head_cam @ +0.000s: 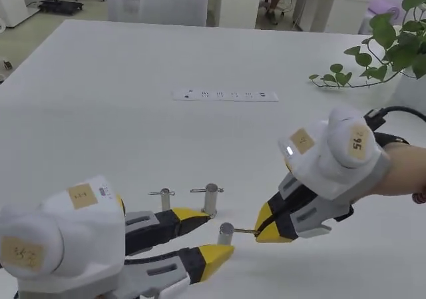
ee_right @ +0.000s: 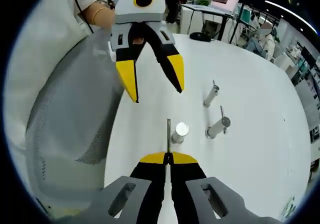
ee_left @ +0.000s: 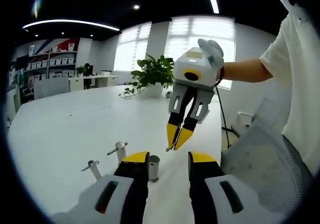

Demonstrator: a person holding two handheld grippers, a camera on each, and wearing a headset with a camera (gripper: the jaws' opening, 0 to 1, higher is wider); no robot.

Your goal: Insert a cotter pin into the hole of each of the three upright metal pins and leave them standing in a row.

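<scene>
Two of three done: far metal pins carry cotters; third pin stands bare between the released left tongs, right tongs clenched on the last cotter pin just beside it.

The pin by your left jaws is satin grey metal; the cotter in your right jaws, thin metal wire. Your desk beneath is smooth, matt.

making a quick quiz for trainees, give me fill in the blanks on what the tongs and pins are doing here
The right tongs are ___ on a cotter pin.
The left tongs are ___, holding nothing.
___ of the metal pins already hold cotter pins; the bare pin does not.
Missing: shut; open; two
</scene>
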